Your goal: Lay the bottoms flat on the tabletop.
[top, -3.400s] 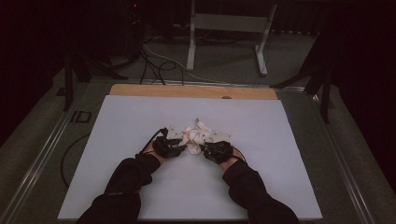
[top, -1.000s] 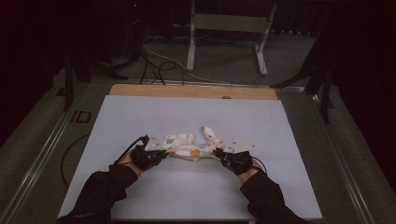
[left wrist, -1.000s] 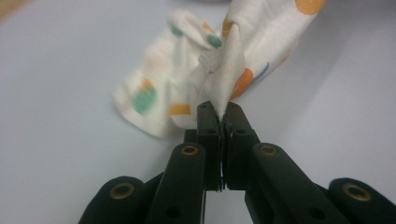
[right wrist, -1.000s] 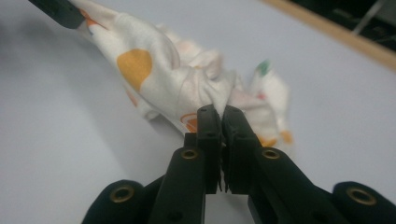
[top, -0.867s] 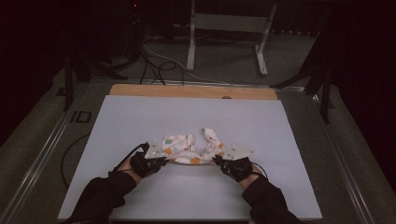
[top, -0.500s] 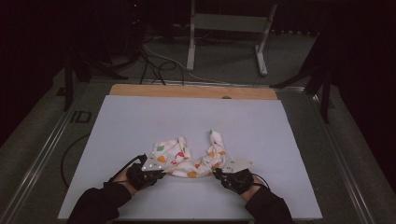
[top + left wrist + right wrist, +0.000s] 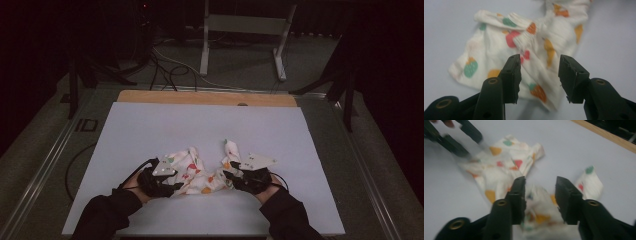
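The left gripper [image 7: 539,75] stands with its jaws parted and nothing pinched between them; they have just been opening. In the left gripper view the two black jaws rise from the bottom edge with a clear gap, and the printed cloth [image 7: 524,57] lies flat on the sheet beyond and below them, showing through that gap without touching either pad. In the high view this gripper [image 7: 172,186] sits at the cloth's left end, just beside its near corner, with the person's dark sleeve [image 7: 107,217] coming in from the bottom edge.

The right gripper [image 7: 540,195] is likewise open, its jaws having just been spreading, and it grips nothing. In the right gripper view the cloth [image 7: 506,170] lies under and past the gap, blurred near the jaws, and the other gripper shows blurred at the top left corner. From above, the right gripper [image 7: 232,176] rests at the cloth's right end, its grey three-cornered plate [image 7: 257,161] on top.

The cloth [image 7: 197,172] is a small cream piece printed with red, orange and green shapes. It lies crumpled on the white sheet [image 7: 200,125] between the two grippers, towards the near edge, with one bunched fold standing up at each end. A wooden strip [image 7: 205,98] borders the sheet's far side.
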A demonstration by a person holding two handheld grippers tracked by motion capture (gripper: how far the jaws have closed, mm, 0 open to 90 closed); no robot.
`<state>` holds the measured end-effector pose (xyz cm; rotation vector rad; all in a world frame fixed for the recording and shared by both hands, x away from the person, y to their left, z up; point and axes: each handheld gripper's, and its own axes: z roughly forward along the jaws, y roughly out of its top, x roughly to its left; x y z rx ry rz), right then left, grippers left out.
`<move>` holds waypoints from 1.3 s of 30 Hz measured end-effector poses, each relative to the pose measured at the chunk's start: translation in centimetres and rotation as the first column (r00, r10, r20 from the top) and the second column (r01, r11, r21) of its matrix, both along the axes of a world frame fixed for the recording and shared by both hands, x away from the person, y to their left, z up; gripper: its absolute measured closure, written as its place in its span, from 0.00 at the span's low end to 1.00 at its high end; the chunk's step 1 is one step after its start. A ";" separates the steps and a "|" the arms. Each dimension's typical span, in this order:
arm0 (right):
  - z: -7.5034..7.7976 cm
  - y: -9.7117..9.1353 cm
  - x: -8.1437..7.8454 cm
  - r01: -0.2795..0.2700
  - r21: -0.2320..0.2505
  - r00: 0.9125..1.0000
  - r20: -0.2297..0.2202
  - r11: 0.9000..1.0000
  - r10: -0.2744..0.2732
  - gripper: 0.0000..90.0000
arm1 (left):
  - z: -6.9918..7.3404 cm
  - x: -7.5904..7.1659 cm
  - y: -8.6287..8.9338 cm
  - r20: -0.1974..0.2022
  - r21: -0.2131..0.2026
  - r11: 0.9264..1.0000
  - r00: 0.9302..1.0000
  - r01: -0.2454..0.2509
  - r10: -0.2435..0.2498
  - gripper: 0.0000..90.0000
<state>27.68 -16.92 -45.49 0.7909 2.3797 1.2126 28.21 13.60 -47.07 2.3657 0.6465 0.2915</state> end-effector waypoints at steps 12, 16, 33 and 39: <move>-3.0 3.1 1.5 -0.016 -0.105 0.998 -0.065 0.994 0.009 0.68 | -2.7 3.6 -2.6 -0.065 0.052 0.997 0.996 -0.064 0.067 0.60; -3.6 2.4 1.3 0.009 -0.149 0.997 -0.074 0.989 -0.021 0.70 | -3.4 4.1 -2.7 -0.079 0.066 0.994 0.993 -0.082 0.087 0.61; -4.1 -1.5 0.7 -0.017 -0.148 0.980 -0.198 0.989 -0.013 0.54 | -3.6 4.1 -3.0 -0.101 0.051 0.998 0.994 -0.047 0.052 0.76; -4.9 -1.8 0.4 -0.039 -0.219 0.975 -0.220 0.975 -0.011 0.54 | -3.6 4.2 -3.0 -0.110 0.045 0.998 0.993 -0.047 0.052 0.75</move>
